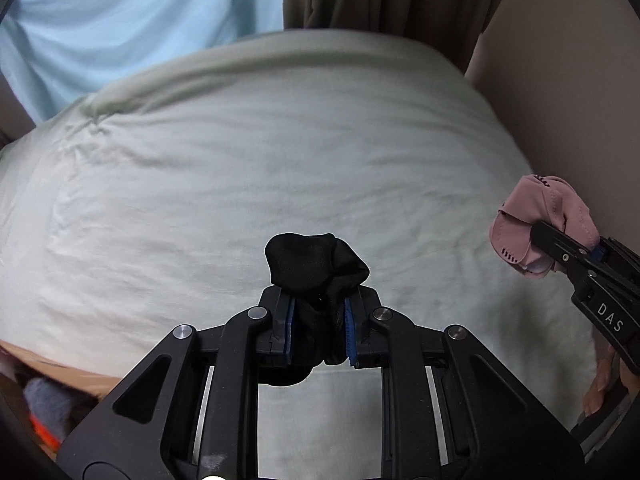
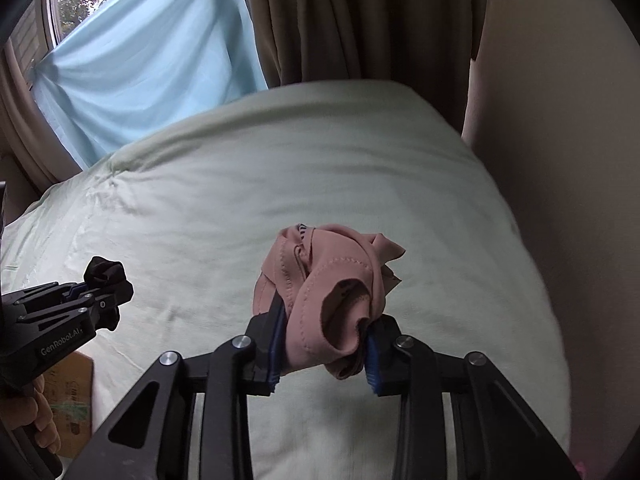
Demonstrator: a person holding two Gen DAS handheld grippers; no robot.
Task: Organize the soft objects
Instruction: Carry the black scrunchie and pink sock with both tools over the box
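My left gripper (image 1: 319, 320) is shut on a bunched black cloth (image 1: 316, 264) and holds it above the pale green bed sheet (image 1: 256, 168). My right gripper (image 2: 325, 348) is shut on a bunched pink garment (image 2: 332, 296) with stitched edges, also above the sheet (image 2: 280, 176). The right gripper (image 1: 560, 254) and its pink garment (image 1: 532, 220) show at the right edge of the left wrist view. The left gripper (image 2: 96, 292) with the black cloth (image 2: 106, 274) shows at the left of the right wrist view.
A cardboard box (image 2: 70, 396) stands by the bed's near left edge; soft grey and orange items (image 1: 44, 408) lie in it. A light blue cloth (image 2: 152, 60) and brown curtains (image 2: 352, 20) hang behind the bed. A beige wall (image 2: 568, 160) borders the right.
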